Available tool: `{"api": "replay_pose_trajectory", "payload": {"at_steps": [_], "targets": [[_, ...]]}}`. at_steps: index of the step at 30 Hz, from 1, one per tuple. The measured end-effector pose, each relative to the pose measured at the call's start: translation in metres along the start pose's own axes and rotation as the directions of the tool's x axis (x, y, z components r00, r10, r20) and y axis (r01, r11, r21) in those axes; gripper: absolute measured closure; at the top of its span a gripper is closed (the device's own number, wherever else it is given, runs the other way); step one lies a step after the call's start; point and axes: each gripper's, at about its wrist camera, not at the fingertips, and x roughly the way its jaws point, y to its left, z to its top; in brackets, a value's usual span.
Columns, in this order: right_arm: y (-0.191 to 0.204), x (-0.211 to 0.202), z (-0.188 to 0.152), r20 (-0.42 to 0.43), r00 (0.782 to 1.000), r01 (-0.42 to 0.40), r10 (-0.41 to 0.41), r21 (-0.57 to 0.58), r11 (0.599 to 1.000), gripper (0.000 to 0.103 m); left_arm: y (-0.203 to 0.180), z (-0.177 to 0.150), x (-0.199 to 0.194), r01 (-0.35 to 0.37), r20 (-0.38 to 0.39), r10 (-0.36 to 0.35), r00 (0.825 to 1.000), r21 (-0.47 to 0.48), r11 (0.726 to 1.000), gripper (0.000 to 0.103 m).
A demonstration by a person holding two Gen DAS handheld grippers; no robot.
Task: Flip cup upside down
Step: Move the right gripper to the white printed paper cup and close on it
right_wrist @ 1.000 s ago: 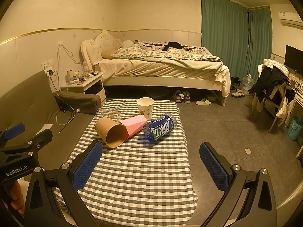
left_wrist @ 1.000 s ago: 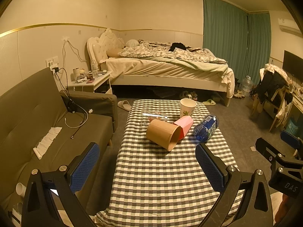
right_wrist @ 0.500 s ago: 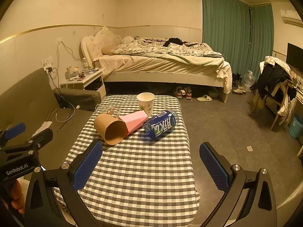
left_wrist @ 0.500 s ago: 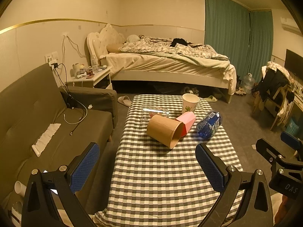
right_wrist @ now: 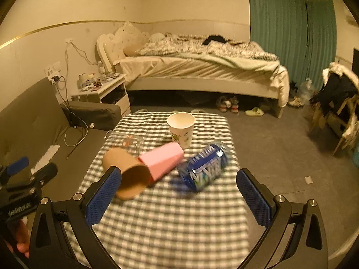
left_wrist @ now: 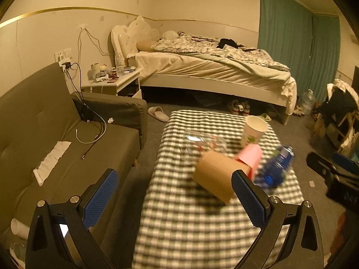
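We hold the left tool and the right tool wide apart and empty above the near end of the counter. Beyond them, the brown cup lies on its side, mouth toward us, touching the pink cup. The blue bottle lies beside these. The white cup stands upright behind.

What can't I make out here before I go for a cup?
- Brown cup, left view: its mouth sits behind the gripper finger.
- Clear glass, both views: blurred, outline uncertain.
- Bottle label, right view: smeared by motion blur.
- White cup: base hidden by the pink cup.
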Motion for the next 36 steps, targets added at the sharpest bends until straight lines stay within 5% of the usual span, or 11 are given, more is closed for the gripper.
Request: {"api": "replay_pose_trajectory", "payload": {"at_steps": [8, 16, 22, 27, 36], "targets": [[0.0, 0.13, 0.051, -0.102, 0.995, -0.007, 0.01, 0.024, 1.0, 0.0, 0.005, 0.027, 0.068, -0.005, -0.031, 0.005, 1.0, -0.016, 1.0, 0.0], [-0.002, 0.214, 0.058, -0.193, 0.981, 0.026, -0.015, 0.055, 0.998, 0.0, 0.009, 0.013, 0.117, -0.009, -0.118, 0.005, 0.993, -0.041, 0.999, 0.0], [-0.006, 0.241, 0.058, -0.223, 0.975, 0.037, -0.024, 0.055, 0.998, 0.015, 0.01, 0.002, 0.135, -0.02, -0.149, 0.014, 0.989, -0.04, 0.999, 0.0], [-0.008, 0.251, 0.059, -0.239, 0.971, 0.016, -0.001, 0.062, 0.998, 0.041, 0.012, 0.002, 0.136, -0.019, -0.153, 0.012, 0.988, -0.044, 0.999, 0.0], [-0.006, 0.194, 0.077, -0.156, 0.988, 0.009, -0.005, 0.023, 1.0, 0.042, 0.006, 0.017, 0.107, -0.016, -0.105, 0.013, 0.994, -0.025, 1.0, 0.0]]}}
